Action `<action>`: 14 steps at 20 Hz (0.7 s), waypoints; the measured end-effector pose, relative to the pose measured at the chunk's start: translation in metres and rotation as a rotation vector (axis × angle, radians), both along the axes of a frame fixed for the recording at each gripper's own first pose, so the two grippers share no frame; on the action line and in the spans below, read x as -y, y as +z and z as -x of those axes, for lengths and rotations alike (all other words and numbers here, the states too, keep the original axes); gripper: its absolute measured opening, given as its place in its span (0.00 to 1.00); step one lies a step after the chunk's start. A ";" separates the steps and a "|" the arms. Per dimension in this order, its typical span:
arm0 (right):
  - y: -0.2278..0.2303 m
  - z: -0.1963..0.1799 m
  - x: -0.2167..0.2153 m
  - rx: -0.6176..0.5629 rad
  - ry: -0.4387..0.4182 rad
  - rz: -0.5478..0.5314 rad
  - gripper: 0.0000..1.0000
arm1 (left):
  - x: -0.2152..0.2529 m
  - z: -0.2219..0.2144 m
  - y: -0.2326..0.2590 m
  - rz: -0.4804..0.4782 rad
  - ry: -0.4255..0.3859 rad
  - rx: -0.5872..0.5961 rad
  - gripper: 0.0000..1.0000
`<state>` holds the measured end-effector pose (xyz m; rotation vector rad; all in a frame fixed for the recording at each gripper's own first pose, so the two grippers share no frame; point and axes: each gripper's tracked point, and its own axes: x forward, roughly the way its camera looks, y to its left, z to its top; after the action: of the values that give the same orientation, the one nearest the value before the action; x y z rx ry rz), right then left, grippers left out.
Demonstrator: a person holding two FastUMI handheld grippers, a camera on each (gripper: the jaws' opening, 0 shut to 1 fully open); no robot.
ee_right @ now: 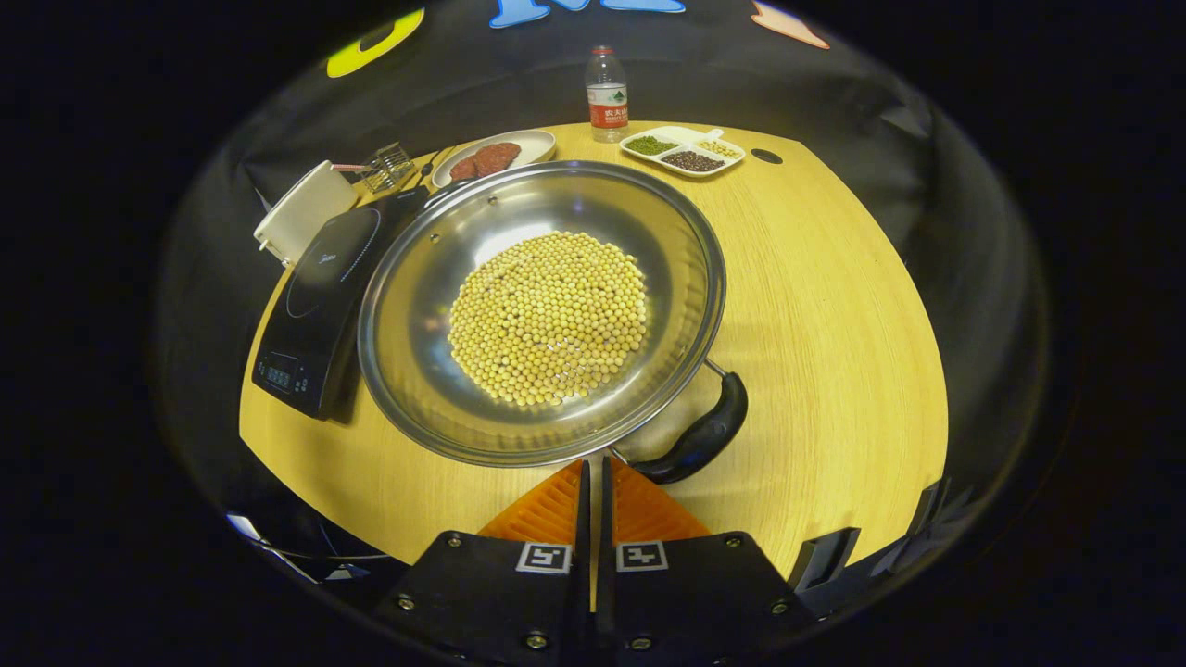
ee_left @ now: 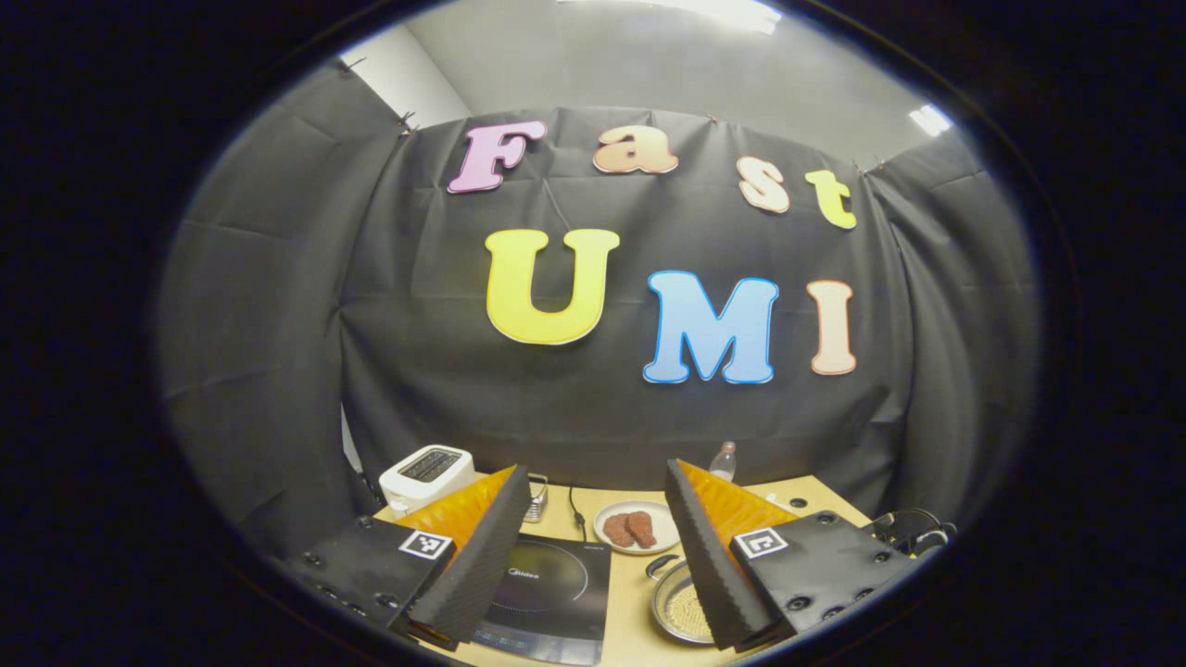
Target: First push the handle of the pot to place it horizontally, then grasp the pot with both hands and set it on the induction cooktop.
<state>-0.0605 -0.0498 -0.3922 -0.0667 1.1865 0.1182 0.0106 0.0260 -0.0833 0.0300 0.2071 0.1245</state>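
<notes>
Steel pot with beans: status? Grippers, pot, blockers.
Left gripper open, held high. Right gripper shut, empty, at round steel pot of yellow beans rim beside black handle. Pot on wooden table, touching black induction cooktop; nothing on cooktop.

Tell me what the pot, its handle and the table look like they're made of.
Pot: looks like polished stainless steel, since its inner wall is silvery and mirrors the light. Handle: glossy black, probably plastic or a similar moulded material, fixed on thin metal rods. Table: pale wood or a wood-look laminate, with fine grain lines across a matte top; which of the two cannot be told.
</notes>
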 end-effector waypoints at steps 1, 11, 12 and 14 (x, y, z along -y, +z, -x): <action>0.000 -0.001 0.003 0.000 -0.007 0.000 0.04 | 0.002 -0.002 0.000 0.000 -0.002 -0.001 0.95; 0.003 -0.027 0.041 0.017 -0.058 0.042 0.04 | 0.015 -0.015 -0.007 0.004 -0.012 -0.016 0.94; 0.003 -0.029 0.044 0.018 -0.057 0.049 0.04 | 0.016 -0.017 -0.007 0.004 -0.012 -0.017 0.95; 0.002 -0.035 0.051 0.016 -0.056 0.062 0.04 | 0.019 -0.020 -0.008 0.003 -0.013 -0.020 0.95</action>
<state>-0.0256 -0.1012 -0.3904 -0.0884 1.1751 0.0312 0.0305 0.0073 -0.0917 0.0299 0.2266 0.1114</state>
